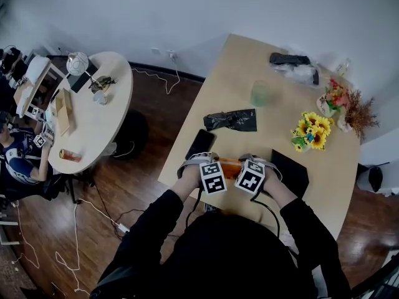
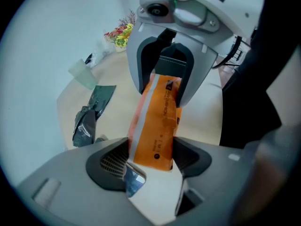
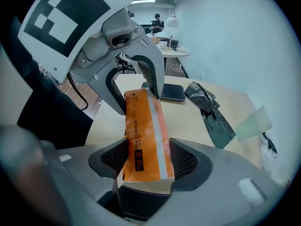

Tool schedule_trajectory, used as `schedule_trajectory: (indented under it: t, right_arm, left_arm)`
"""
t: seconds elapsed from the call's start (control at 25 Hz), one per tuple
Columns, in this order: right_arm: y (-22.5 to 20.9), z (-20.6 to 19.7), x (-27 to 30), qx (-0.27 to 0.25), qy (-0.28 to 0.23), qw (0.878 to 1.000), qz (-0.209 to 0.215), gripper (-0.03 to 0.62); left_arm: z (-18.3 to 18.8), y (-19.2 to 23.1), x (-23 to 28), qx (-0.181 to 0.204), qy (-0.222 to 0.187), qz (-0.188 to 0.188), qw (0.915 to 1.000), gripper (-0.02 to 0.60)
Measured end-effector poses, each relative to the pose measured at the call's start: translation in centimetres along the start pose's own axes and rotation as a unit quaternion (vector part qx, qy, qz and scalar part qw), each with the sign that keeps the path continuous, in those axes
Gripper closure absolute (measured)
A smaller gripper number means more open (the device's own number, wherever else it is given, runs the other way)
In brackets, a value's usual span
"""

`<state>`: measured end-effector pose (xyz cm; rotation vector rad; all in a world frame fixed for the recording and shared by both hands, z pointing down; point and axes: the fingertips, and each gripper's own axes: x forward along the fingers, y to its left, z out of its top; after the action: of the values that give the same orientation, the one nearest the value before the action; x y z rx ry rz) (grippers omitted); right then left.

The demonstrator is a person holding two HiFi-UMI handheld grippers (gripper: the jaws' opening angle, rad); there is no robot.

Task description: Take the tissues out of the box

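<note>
A long orange tissue box (image 1: 229, 167) with a pale stripe hangs just above the near edge of the wooden table (image 1: 280, 123), held end to end by both grippers. My left gripper (image 1: 211, 169) is shut on its left end; in the left gripper view the box (image 2: 155, 126) fills the gap between the pads of that gripper (image 2: 151, 157), and the right gripper (image 2: 171, 74) clamps the far end. My right gripper (image 3: 146, 160) is shut on the other end of the box (image 3: 146, 135), with the left gripper (image 3: 136, 86) opposite. The box looks closed; no tissues show.
A crumpled black plastic bag (image 1: 230, 121), a dark phone (image 1: 201, 143), a green cup (image 1: 260, 93), sunflowers (image 1: 312, 131) and a black pad (image 1: 288, 170) lie on the table. A round table (image 1: 93, 114) with clutter stands to the left, a seated person beside it.
</note>
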<state>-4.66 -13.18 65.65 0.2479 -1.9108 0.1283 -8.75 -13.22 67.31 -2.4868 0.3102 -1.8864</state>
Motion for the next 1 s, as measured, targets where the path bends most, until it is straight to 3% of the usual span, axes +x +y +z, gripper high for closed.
schedule_trajectory:
  t: [0.2, 0.24, 0.28, 0.32, 0.36, 0.48, 0.52, 0.6, 0.72, 0.8, 0.88, 0.96, 1.0]
  right_arm:
    - [-0.1, 0.1, -0.2, -0.008, -0.019, 1.000, -0.002, 0.308]
    - [0.0, 0.1, -0.2, -0.009, -0.030, 1.000, -0.001, 0.302]
    - [0.1, 0.0, -0.2, -0.008, -0.042, 0.999, 0.000, 0.284]
    - [0.3, -0.1, -0.3, -0.005, -0.053, 0.999, 0.001, 0.264]
    - [0.3, -0.2, -0.5, 0.000, -0.062, 0.998, 0.001, 0.242]
    - [0.0, -0.3, -2.5, 0.013, -0.088, 0.996, -0.019, 0.226]
    - [-0.3, -0.2, -3.6, 0.016, -0.107, 0.994, -0.031, 0.235]
    - [-0.7, 0.5, -6.6, 0.026, -0.158, 0.986, -0.055, 0.330]
    - [-1.2, 1.2, -11.6, 0.063, -0.241, 0.965, -0.085, 0.408]
    - [-1.5, 1.2, -15.0, 0.104, -0.295, 0.944, -0.108, 0.464]
    - [-1.9, 1.0, -18.7, 0.142, -0.348, 0.916, -0.140, 0.523]
    - [-2.2, 1.1, -23.3, 0.168, -0.405, 0.881, -0.176, 0.592]
    - [-2.2, 1.2, -25.7, 0.176, -0.433, 0.863, -0.191, 0.592]
  left_arm:
    - [0.2, 0.3, -0.2, -0.006, -0.020, 0.024, 0.9995, 0.297]
    - [0.2, 0.5, -0.3, -0.011, -0.027, 0.042, 0.9987, 0.282]
    - [0.0, 0.9, -0.5, -0.020, -0.035, 0.067, 0.9970, 0.229]
    - [-0.2, 1.4, -0.8, -0.033, -0.042, 0.092, 0.9943, 0.149]
    - [-0.6, 1.6, -1.1, -0.051, -0.050, 0.111, 0.9912, 0.121]
    - [-1.5, 1.5, -3.1, -0.129, -0.077, 0.125, 0.9808, 0.115]
    - [-1.6, 1.4, -3.9, -0.152, -0.085, 0.130, 0.9762, 0.116]
    - [-1.5, 1.6, -6.1, -0.183, -0.106, 0.155, 0.9652, 0.119]
    - [0.2, 1.5, -10.1, -0.206, -0.161, 0.191, 0.9461, 0.150]
    - [2.1, 1.0, -13.1, -0.219, -0.213, 0.200, 0.9309, 0.210]
    - [3.9, 0.7, -16.4, -0.229, -0.266, 0.210, 0.9124, 0.315]
    - [5.6, 0.9, -20.0, -0.234, -0.317, 0.227, 0.8908, 0.395]
    - [6.4, 1.1, -22.0, -0.235, -0.344, 0.237, 0.8776, 0.429]
